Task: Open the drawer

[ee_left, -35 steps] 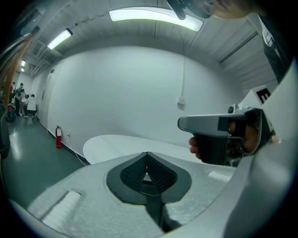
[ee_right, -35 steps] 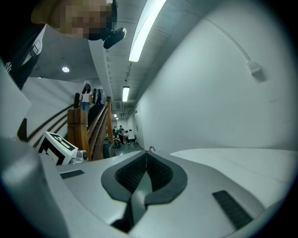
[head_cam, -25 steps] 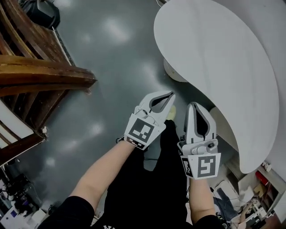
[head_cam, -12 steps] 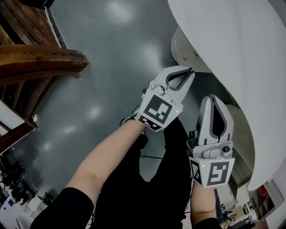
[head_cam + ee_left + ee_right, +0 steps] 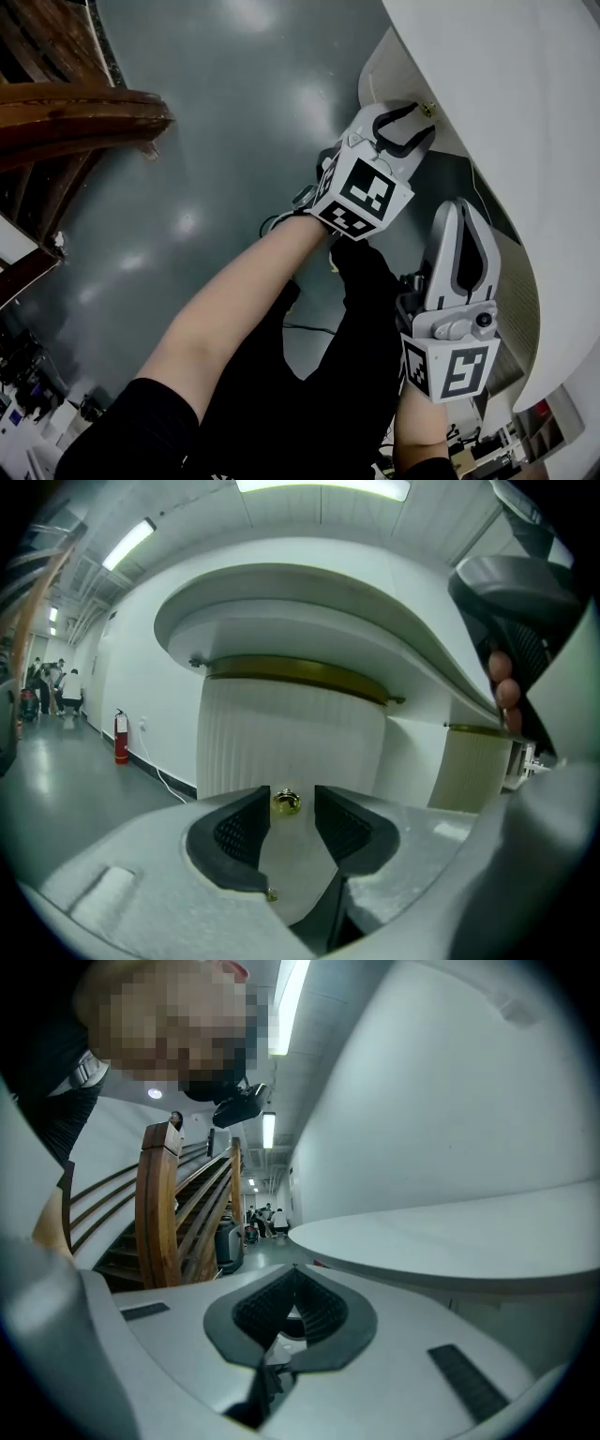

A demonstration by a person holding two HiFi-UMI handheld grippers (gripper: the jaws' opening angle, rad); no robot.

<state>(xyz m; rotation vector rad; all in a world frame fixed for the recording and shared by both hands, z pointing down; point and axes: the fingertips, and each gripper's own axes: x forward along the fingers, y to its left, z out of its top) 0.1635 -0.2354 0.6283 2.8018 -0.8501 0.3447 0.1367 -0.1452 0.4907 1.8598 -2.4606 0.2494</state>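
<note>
While the drawer under the desk looks shut, the left gripper is opening its jaws around the brass knob, not yet gripped. The right gripper, at five o'clock, is closed and empty. Grasping and pulling remain.

You have no words, numbers or brand names to read here. The black-and-white square marker on the left white cube and the matching square marker on the right white cube carry only coded block patterns, no letters. Any print on the red fire extinguisher standing by the far wall is too small to make out.
</note>
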